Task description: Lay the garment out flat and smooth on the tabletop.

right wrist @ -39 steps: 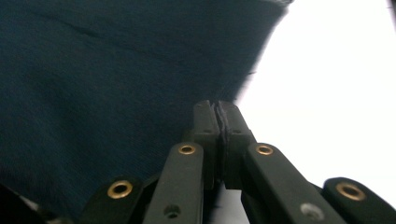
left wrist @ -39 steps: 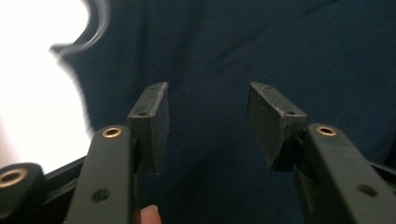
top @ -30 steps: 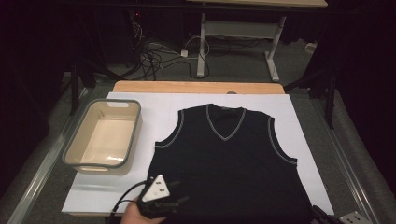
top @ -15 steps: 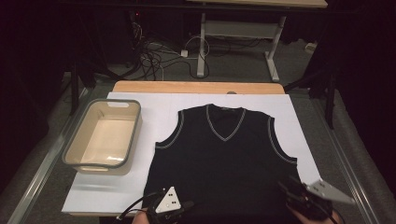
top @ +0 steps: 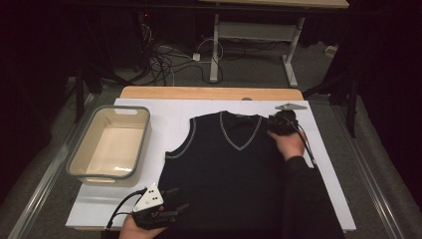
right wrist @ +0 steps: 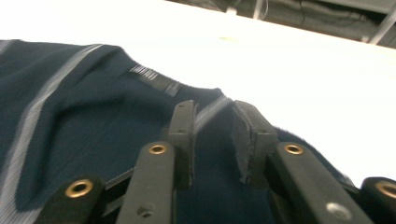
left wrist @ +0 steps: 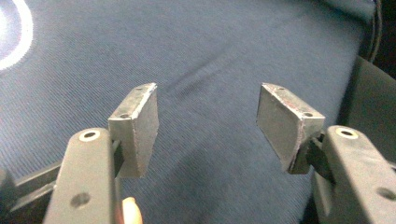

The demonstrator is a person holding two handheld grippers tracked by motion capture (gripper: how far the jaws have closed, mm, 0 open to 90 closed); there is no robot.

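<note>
My right gripper (top: 279,124) has shot up the table since half a second ago: it was down at the near right corner, and now it sits at the vest's (top: 234,174) right shoulder, just beside the neckline. In the right gripper view the jaws are partly closed with the shoulder strap (right wrist: 212,112) between them, a narrow gap left; I can't tell if the pads are biting the knit yet. My left gripper (top: 159,206) has barely shifted, parked at the near left of the hem. Its jaws stand wide apart over the dark fabric (left wrist: 205,84), holding nothing.

So I read this as setting up a fold: top corner first, bottom corner next.

The vest lies flat in the middle of the white board (top: 149,119), neck away from me. Room check: the far edge of the board is just beyond my right gripper, with a wooden strip (top: 209,92) behind it. The tub (top: 109,144) sits left of the vest, near its left armhole but apart, so a leftward fold needs care. Bare board on the right side, open for a sweep.
</note>
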